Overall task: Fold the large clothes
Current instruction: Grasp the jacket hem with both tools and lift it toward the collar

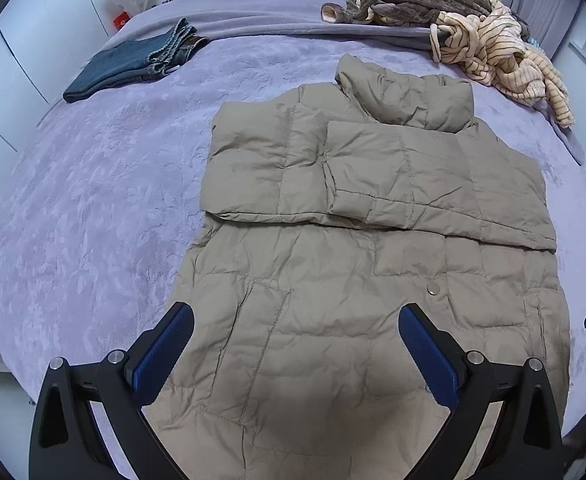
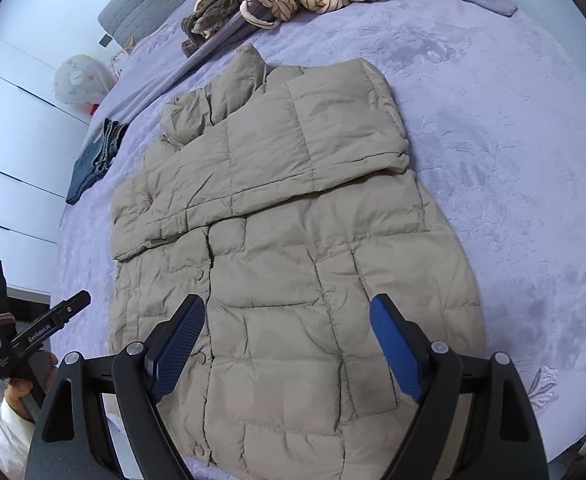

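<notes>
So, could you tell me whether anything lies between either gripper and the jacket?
Nothing visible does. The left gripper and right gripper hang open directly above the jacket, its bottom half bare.

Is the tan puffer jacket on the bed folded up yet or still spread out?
Partly folded. The tan quilted puffer jacket has both sleeves laid across its chest, but the body lies full length on the purple bedspread.
</notes>
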